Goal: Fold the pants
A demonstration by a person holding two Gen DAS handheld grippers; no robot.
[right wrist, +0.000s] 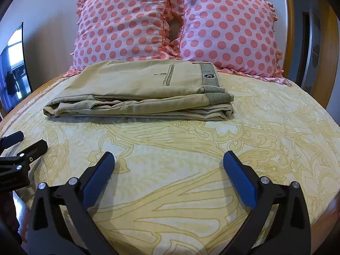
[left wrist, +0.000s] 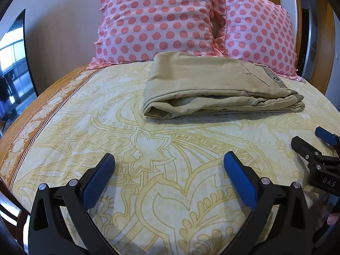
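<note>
Khaki pants (left wrist: 212, 85) lie folded in a flat stack on the bed, near the pillows; they also show in the right wrist view (right wrist: 138, 91), waistband and badge to the right. My left gripper (left wrist: 169, 159) is open and empty, held over the sheet well short of the pants. My right gripper (right wrist: 169, 159) is open and empty too, also short of the pants. The right gripper shows at the right edge of the left wrist view (left wrist: 312, 142); the left gripper shows at the left edge of the right wrist view (right wrist: 23, 142).
The bed has a yellow patterned sheet (left wrist: 148, 191) with an orange border at its left edge. Two pink polka-dot pillows (left wrist: 157, 19) (left wrist: 257, 31) lean against the wall behind the pants. A dark screen (left wrist: 14, 63) stands at the left; a wooden door frame (left wrist: 318, 42) at the right.
</note>
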